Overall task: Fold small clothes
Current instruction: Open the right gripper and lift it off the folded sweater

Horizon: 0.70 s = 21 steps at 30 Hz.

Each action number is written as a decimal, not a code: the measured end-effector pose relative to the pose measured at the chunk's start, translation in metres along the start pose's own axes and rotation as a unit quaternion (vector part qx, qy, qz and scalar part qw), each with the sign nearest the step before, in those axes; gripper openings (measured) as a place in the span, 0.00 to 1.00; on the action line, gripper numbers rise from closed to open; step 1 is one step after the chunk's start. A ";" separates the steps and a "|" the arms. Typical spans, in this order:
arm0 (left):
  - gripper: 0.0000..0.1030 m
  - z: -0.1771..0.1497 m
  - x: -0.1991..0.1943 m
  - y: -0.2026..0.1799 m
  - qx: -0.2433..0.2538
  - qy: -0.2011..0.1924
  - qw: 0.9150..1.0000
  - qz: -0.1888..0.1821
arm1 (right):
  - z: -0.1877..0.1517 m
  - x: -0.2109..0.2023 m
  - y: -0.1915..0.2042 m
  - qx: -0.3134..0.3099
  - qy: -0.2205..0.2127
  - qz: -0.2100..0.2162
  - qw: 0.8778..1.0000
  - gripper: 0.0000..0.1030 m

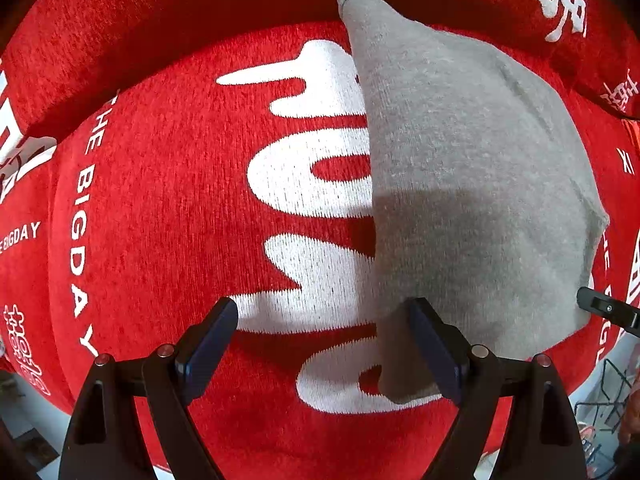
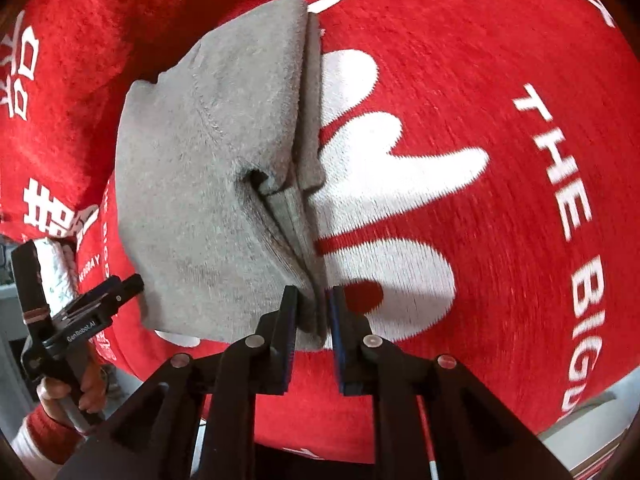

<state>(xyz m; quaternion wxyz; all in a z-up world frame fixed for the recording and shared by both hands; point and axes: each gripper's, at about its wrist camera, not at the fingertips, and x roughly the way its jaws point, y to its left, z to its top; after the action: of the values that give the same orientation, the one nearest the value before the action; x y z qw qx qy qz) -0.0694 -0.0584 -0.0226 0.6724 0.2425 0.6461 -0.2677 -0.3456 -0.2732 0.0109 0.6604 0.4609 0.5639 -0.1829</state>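
Note:
A small grey knit garment (image 1: 472,184) lies folded on a red cushion with white lettering (image 1: 160,208). My left gripper (image 1: 324,320) is open just above the cushion, its right finger at the garment's near left edge. In the right wrist view the grey garment (image 2: 208,168) shows several stacked layers along its right edge. My right gripper (image 2: 314,308) is shut on the near corner of those layers. The left gripper (image 2: 100,300) shows at the garment's left edge in that view, and the right gripper's tip (image 1: 600,306) shows at the far right of the left wrist view.
The red cushion (image 2: 480,200) has a raised red back cushion (image 1: 180,20) behind it. A grey floor (image 2: 580,428) shows beyond the cushion's front edge. The person's hand in a red sleeve (image 2: 60,408) holds the left gripper.

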 end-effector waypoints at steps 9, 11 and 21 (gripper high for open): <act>0.86 -0.015 -0.010 0.004 0.004 -0.007 1.000 -0.007 | -0.020 -0.021 0.014 0.031 -0.039 -0.029 0.998 0.20; 0.86 -0.017 -0.010 0.006 0.008 -0.004 1.000 -0.011 | -0.023 -0.026 0.020 0.033 -0.046 -0.028 0.998 0.20; 0.86 -0.046 -0.020 0.022 0.015 -0.009 1.000 -0.006 | -0.044 -0.035 0.040 0.035 -0.065 -0.024 0.997 0.41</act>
<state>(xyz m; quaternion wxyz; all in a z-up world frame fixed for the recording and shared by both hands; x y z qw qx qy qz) -0.0885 -0.0102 -0.0055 0.6728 0.2466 0.6371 -0.2839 -0.3511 -0.2267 0.0613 0.6746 0.4570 0.5242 -0.2476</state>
